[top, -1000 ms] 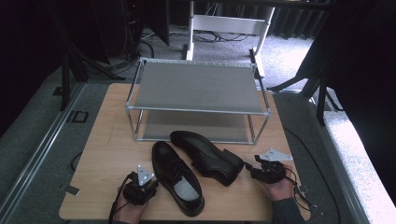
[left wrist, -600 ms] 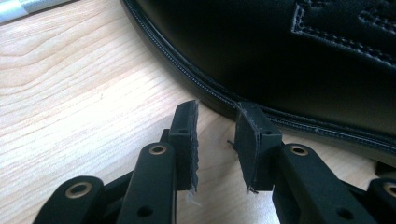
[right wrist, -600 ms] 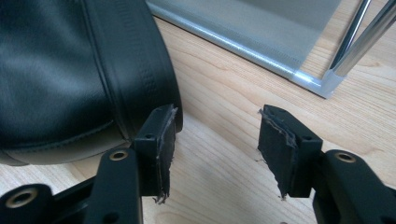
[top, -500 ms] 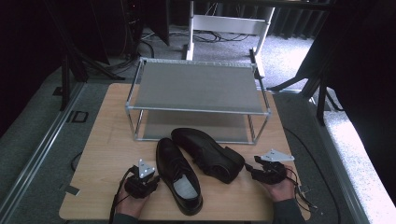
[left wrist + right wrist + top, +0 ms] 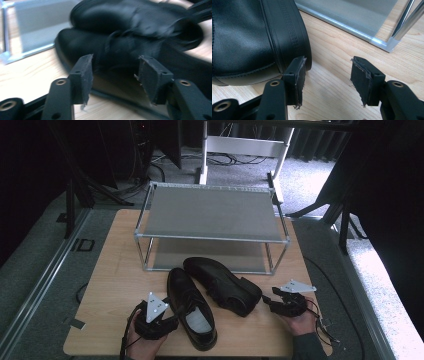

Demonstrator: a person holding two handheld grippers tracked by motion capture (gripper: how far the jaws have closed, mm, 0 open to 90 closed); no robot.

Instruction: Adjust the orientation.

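High view: a wooden desk (image 5: 115,270) fills the middle of the frame, and a two-tier metal shoe rack (image 5: 210,215) with grey shelves stands on its upper half. Just below the rack, at centre frame, lie two black leather shoes. The upright shoe (image 5: 192,307) sits left of centre with its pale insole showing, heel toward the bottom edge. The second shoe (image 5: 222,282) lies tipped on its side to the right, its toe close to the rack's lower shelf; the two shoes touch along their sides.

At the lower left, a hand holds the left gripper (image 5: 167,312) just beside the upright shoe's left flank. At the lower right, the other hand holds the right gripper (image 5: 269,301) near the heel end of the tipped shoe.

Left gripper view, which is blurred: the jaws of the left gripper (image 5: 113,75) stand spread with nothing pinched, and the dark side of the upright shoe (image 5: 105,50) lies right in front of them, the second shoe (image 5: 140,17) stacked behind it in the upper frame.

Right gripper view: the right gripper (image 5: 327,75) is also spread, bare wood between the jaws. The second shoe (image 5: 249,37) fills the upper left, its edge touching or nearly touching the left-hand jaw, and a corner of the rack (image 5: 372,32) shows at the upper right.
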